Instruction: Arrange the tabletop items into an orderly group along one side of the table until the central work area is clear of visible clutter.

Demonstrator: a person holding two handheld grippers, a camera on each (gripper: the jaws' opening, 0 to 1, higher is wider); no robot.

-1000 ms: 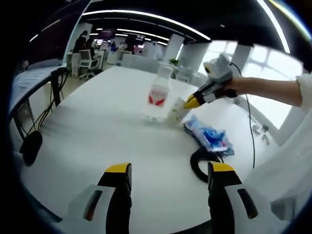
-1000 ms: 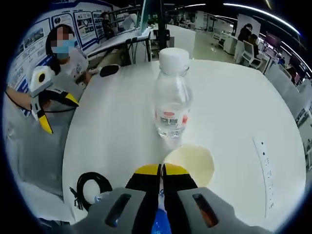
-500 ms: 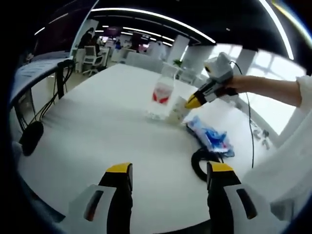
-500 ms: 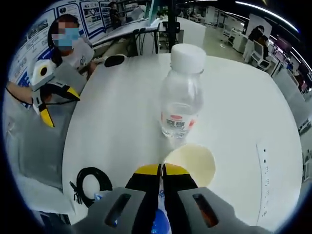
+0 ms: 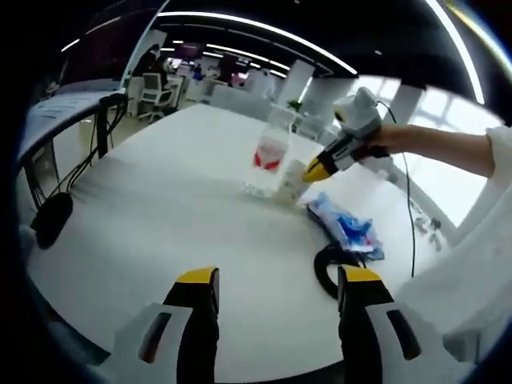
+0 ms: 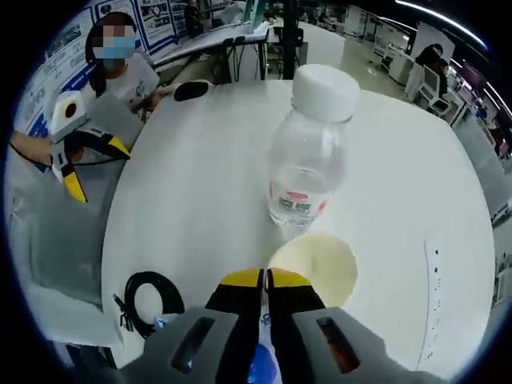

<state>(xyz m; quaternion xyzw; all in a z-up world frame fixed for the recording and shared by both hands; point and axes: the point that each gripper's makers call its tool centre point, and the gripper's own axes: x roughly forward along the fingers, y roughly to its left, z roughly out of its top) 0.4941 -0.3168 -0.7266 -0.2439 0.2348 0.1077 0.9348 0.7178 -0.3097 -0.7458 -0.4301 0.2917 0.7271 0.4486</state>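
At cup [image 6: 314, 268] rim, right tongs [image 6: 266, 280] clamped.

On the table [image 6: 416, 144], the paper cup [image 6: 314, 268] stands just in front of the water bottle [image 6: 310, 164]. The coiled cable [image 6: 150, 302] lies left of the cup, the plastic packet [image 5: 346, 227] beside it.

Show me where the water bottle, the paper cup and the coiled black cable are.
water bottle [image 6: 308, 172], right gripper view, clear body
paper cup [image 6: 320, 260], right gripper view, inside of the cup
black cable [image 6: 149, 300], right gripper view, coil's edge
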